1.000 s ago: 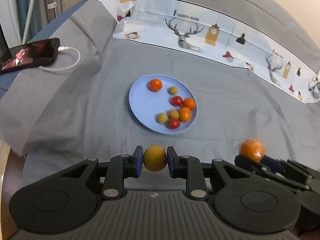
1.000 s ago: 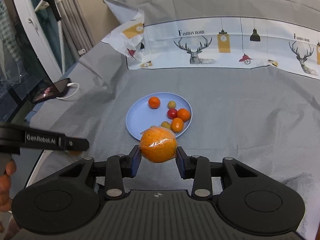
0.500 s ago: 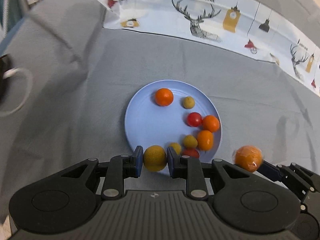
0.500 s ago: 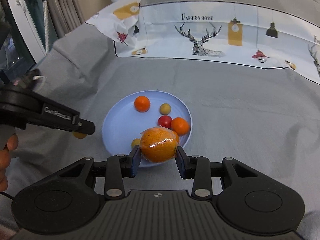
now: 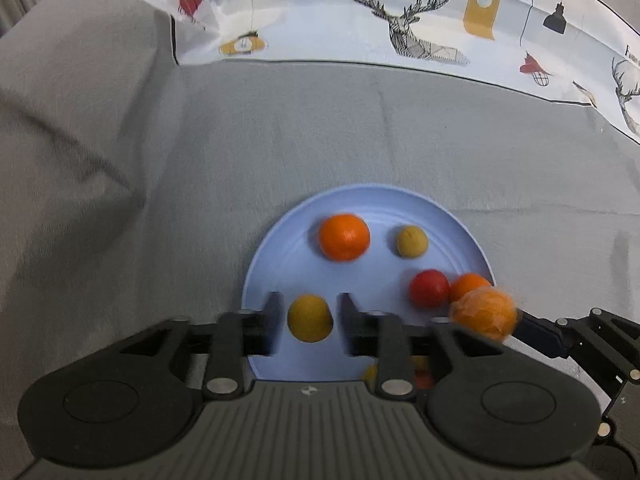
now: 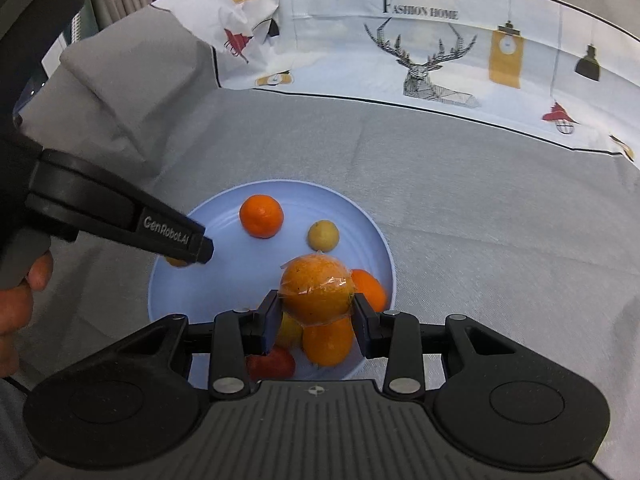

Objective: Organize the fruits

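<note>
Fruit lies gathered on a pale blue plate [image 5: 280, 248] on grey cloth [image 5: 280, 128], with a printed deer sheet [image 5: 400, 20] beyond. The left tool [image 5: 309, 316] hangs over the plate's near side with its jaws opening; a yellow fruit [image 5: 309, 318] sits in the gap, clear of both pads. The right tool [image 6: 316, 322] is clamped on a wrapped orange [image 6: 316, 294], held over the plate's near right part above other fruit. On the plate are an orange [image 5: 344, 237] toward the far side, a small yellow-green fruit [image 5: 412, 241] right of it, a red tomato [image 5: 429, 288] and another orange [image 5: 468, 285] near the right rim. From the right wrist view a hand [image 6: 24, 304] grips the left tool's handle at the left edge.
</note>
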